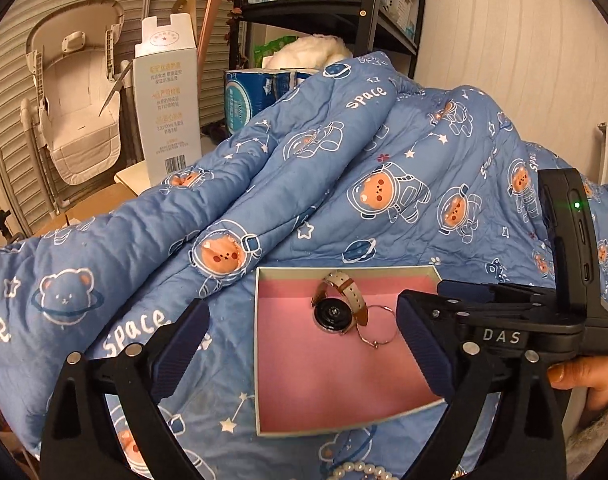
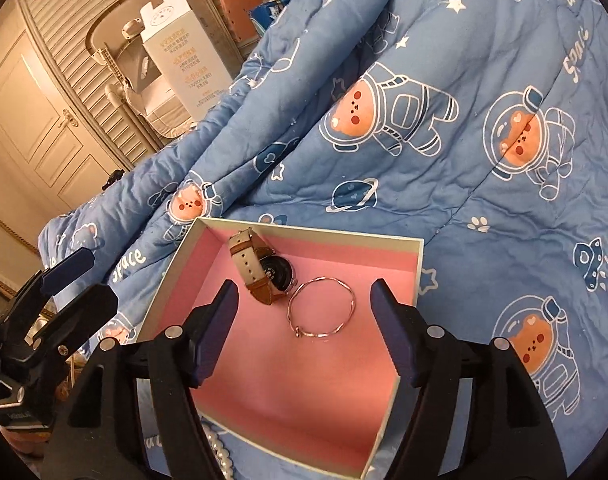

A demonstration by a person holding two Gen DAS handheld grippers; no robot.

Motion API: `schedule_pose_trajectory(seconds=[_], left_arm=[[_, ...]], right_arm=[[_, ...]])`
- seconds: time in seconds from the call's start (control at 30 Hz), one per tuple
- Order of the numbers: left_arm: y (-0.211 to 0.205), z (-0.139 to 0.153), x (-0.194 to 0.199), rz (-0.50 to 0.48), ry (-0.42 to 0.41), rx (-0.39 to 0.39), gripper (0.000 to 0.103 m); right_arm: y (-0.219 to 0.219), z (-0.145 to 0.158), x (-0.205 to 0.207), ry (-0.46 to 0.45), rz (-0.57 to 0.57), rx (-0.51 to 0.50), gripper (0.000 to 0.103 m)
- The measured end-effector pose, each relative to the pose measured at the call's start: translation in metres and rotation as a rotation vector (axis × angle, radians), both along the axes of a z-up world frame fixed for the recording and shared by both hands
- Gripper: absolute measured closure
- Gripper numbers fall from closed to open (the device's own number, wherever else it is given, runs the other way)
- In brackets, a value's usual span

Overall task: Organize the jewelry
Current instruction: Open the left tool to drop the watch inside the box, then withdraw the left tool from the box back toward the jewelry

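Note:
A white box with a pink lining (image 1: 323, 392) (image 2: 304, 392) lies on a blue quilt. Inside it lie a watch (image 1: 337, 308) (image 2: 264, 270) with a beige and brown strap and a thin silver bangle (image 1: 377, 330) (image 2: 321, 308) beside it. A pearl string (image 1: 359, 470) (image 2: 222, 456) lies on the quilt just outside the box's near edge. My left gripper (image 1: 304, 352) is open and empty over the box's left part. My right gripper (image 2: 304, 328) is open and empty above the box, near the bangle. The right gripper also shows in the left wrist view (image 1: 503, 320).
The blue space-print quilt (image 1: 343, 160) (image 2: 483, 120) rises in thick folds behind the box. Past it stand a tall white carton (image 1: 166, 100), a beige baby chair (image 1: 76, 92) and a black shelf unit (image 1: 343, 0). The left gripper shows at the left of the right wrist view (image 2: 56, 304).

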State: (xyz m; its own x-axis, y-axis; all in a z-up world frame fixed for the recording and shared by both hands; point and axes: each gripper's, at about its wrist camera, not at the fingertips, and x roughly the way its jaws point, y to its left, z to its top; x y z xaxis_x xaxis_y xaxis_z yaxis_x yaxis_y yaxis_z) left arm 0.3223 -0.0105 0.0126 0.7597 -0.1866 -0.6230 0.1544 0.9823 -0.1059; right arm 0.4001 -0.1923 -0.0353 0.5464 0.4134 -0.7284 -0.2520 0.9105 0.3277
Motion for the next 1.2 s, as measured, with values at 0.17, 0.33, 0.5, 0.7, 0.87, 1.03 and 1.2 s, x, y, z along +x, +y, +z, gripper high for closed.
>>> schedule_pose_trajectory(seconds=[0.17,0.33,0.5,0.7,0.87,1.03,1.2], left_arm=[[0.014,-0.01,-0.041,-0.003,0.003,-0.047,0.007],[0.026,-0.029,-0.076,0.014,0.031,-0.046,0.007],[0.027,-0.048,-0.11,0.004,0.053,0.007,0.007],[0.017,-0.067,-0.145,-0.033,0.059,0.034,0.007],[0.004,-0.08,-0.157,-0.056,0.078,0.037,0.013],[-0.005,-0.089,-0.155,-0.059,0.109,0.033,0.03],[-0.006,-0.097,-0.147,-0.048,0.149,-0.005,0.047]], right_arm=[[-0.004,0.006,-0.047,-0.066,0.051,-0.062,0.028],[-0.014,-0.005,-0.096,-0.069,0.072,-0.111,0.028],[-0.024,-0.021,-0.138,-0.067,0.064,-0.134,0.028],[-0.024,-0.039,-0.178,-0.054,0.076,-0.163,0.028],[-0.014,-0.049,-0.202,-0.049,0.108,-0.201,0.036],[-0.007,-0.056,-0.208,-0.046,0.124,-0.22,0.042],[-0.003,-0.061,-0.202,-0.023,0.129,-0.204,0.06]])
